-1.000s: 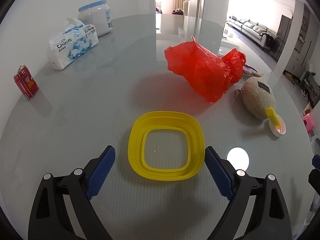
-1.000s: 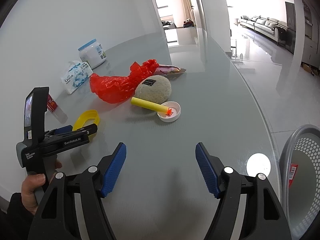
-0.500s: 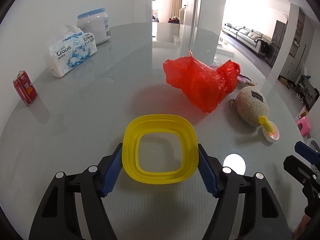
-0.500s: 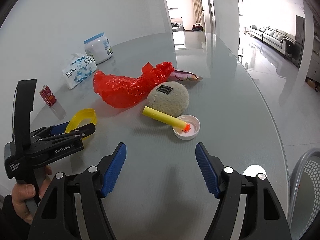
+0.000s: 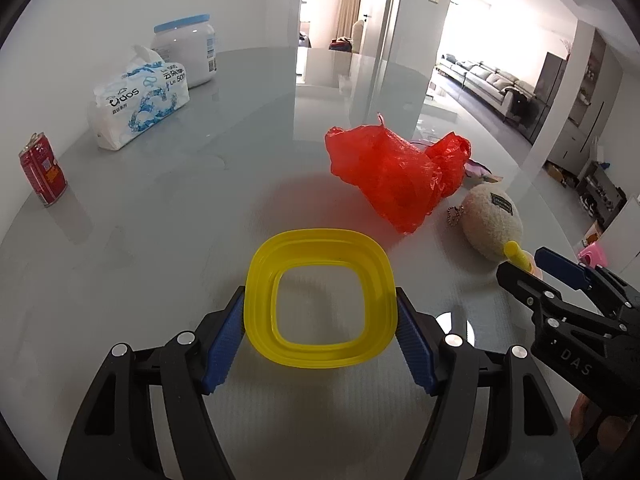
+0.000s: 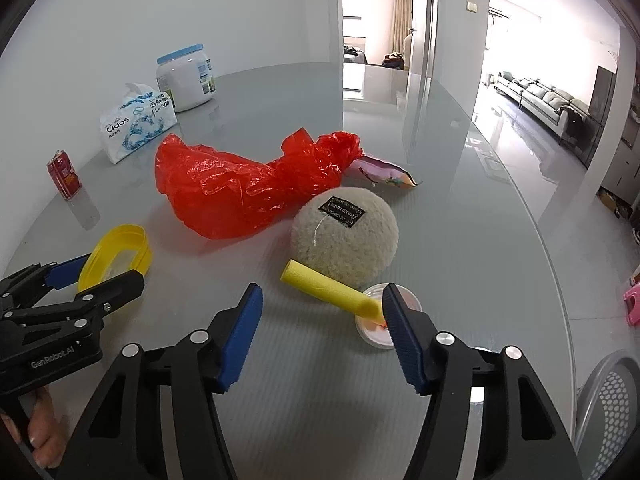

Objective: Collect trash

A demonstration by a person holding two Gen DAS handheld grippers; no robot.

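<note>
Glass tabletop (image 5: 168,240), grey and glossy, spreads under everything here. Biggest thing on it is the crumpled red plastic bag (image 6: 244,188), lying mid-table, with a pink printed snack wrapper (image 6: 386,172) poking out from behind its knotted end. Just in front of the bag sits the round cream fleece plush ball (image 6: 346,236) with a black label, touching the bag's edge. Far back by the wall stand the white tub with a pale blue lid (image 5: 186,56) and the blue-and-white soft pack of tissues (image 5: 140,100), side by side; the small red drink can (image 5: 42,170) stands upright, well apart to the left.

Now the action: the left gripper (image 5: 320,322) has its blue pads pressed against both outer sides of the yellow square plastic ring lid (image 5: 320,300), jaws closed onto it, lid flat between them. Whether it is off the glass, I cannot tell.

The right gripper (image 6: 322,320) is spread wide, holding nothing, with the yellow foam stick (image 6: 330,294) lying between its pads; the stick's orange tip rests in the small white shallow cap (image 6: 376,324), beside the right pad. A white mesh waste basket (image 6: 612,396) peeks in at the lower right, off the table edge.
</note>
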